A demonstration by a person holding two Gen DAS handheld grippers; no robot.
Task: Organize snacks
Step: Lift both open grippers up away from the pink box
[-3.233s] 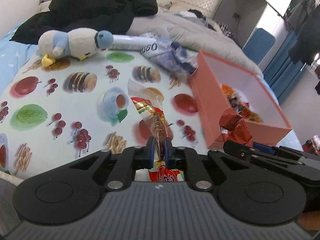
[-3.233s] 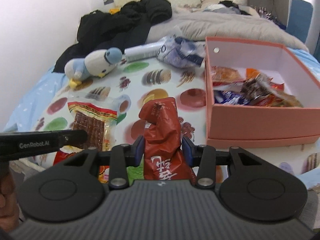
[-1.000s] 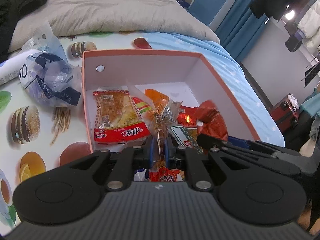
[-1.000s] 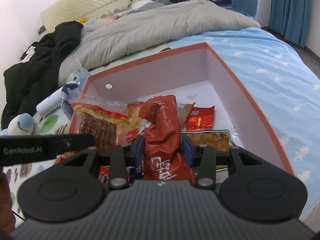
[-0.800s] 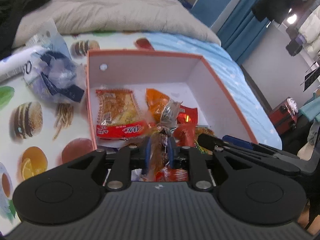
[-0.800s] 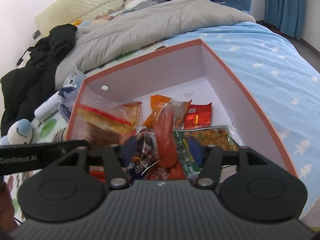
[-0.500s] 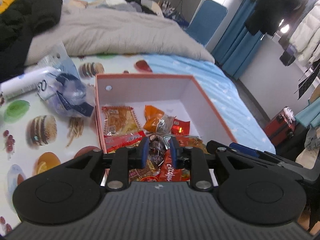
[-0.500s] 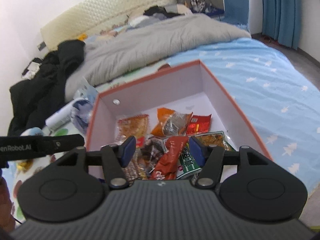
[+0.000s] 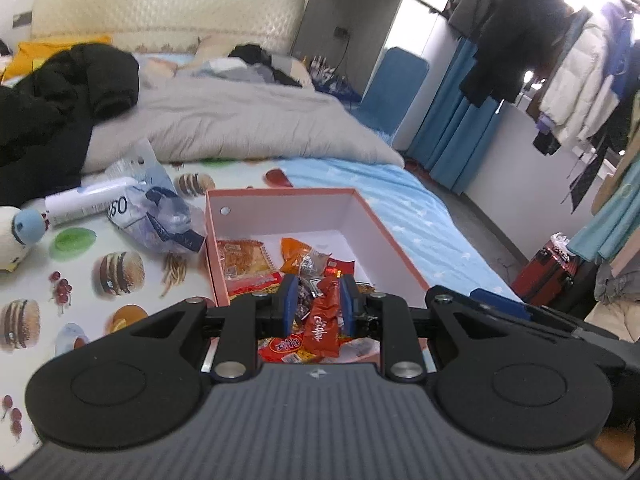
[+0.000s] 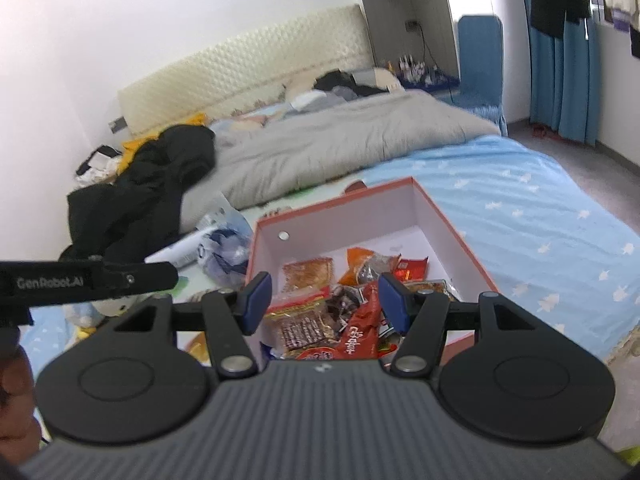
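Where the left wrist view is read from its left edge, a plush toy (image 9: 16, 236) is seen lying on the printed cloth (image 9: 120, 280) that covers the bed, with a white tube (image 9: 86, 200) and a crumpled plastic bag (image 9: 156, 216) beside it. A black jacket (image 9: 60, 112) and a grey duvet (image 9: 240, 124) are noted behind them. Right of the bag, the orange box (image 9: 392, 236) is found standing open on the bed, white inside. The snack packets (image 9: 248, 264) are seen piled in its near half; the far half is bare. The left claw (image 9: 318, 306) is held above the near edge of the box, parted a little, with nothing gripped; a red packet (image 9: 322, 326) is seen through the gap but lies below in the box, clear of the pads. Further right, blue curtains (image 9: 452, 140) and a red suitcase (image 9: 548, 276) are recorded.

In the right wrist view, the left claw's arm (image 10: 88, 278) crosses the left edge. The right claw (image 10: 326, 300) is held over the box (image 10: 444, 216), spread wide and empty, its blue pads (image 10: 256, 300) well apart. The red packet (image 10: 356, 336) lies beneath it among the other packets (image 10: 308, 276).
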